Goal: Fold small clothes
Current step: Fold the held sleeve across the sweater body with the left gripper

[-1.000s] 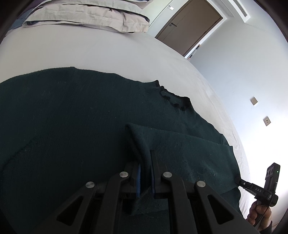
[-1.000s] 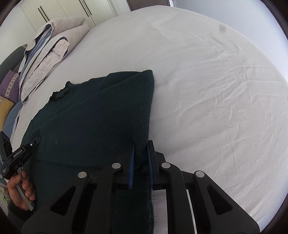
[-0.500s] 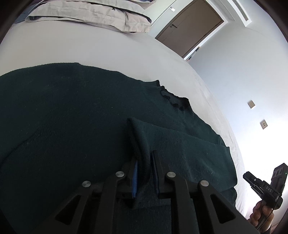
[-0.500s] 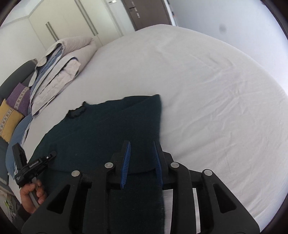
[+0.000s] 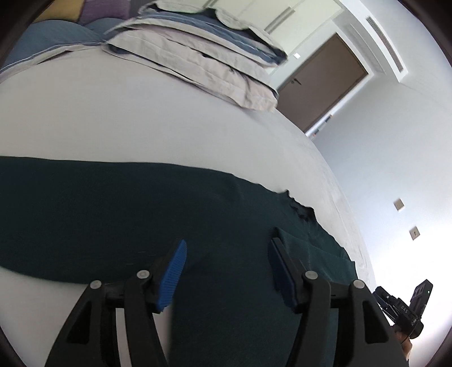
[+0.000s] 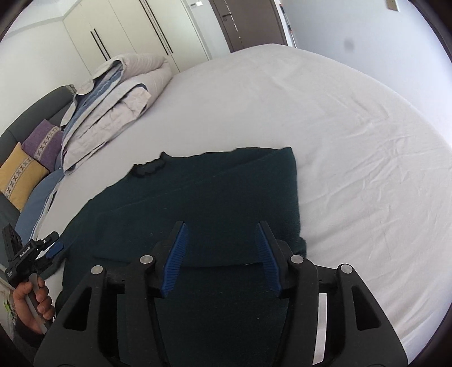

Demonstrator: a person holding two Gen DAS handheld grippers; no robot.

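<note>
A dark green sweater (image 6: 212, 192) lies flat on the white bed sheet (image 6: 339, 127), its ruffled collar (image 6: 149, 168) toward the pillows. Its right side is folded over the body, and the fold edge (image 6: 293, 183) runs along the sheet. My right gripper (image 6: 221, 225) hovers above the hem end with its jaws opening and nothing between the blue pads. My left gripper (image 5: 227, 242) hangs over the sweater (image 5: 141, 203) beside the folded flap (image 5: 310, 254). Its jaws are opening too, with no cloth in them. Each view shows the other gripper at its edge: the left gripper (image 6: 53, 242) and the right gripper (image 5: 380, 292).
A folded grey and blue duvet (image 6: 113, 93) is stacked at the head of the bed. Next to it are a yellow cushion (image 6: 19, 172) and a purple cushion (image 6: 42, 144). A hand (image 6: 31, 305) holds the left gripper's handle. White wardrobes (image 6: 127, 34) and a brown door (image 6: 248, 22) stand behind.
Both grippers let go of the folded sweater flap, opened and lifted away. The flap now lies flat on the body. The left wrist view has swung toward the pillows.
</note>
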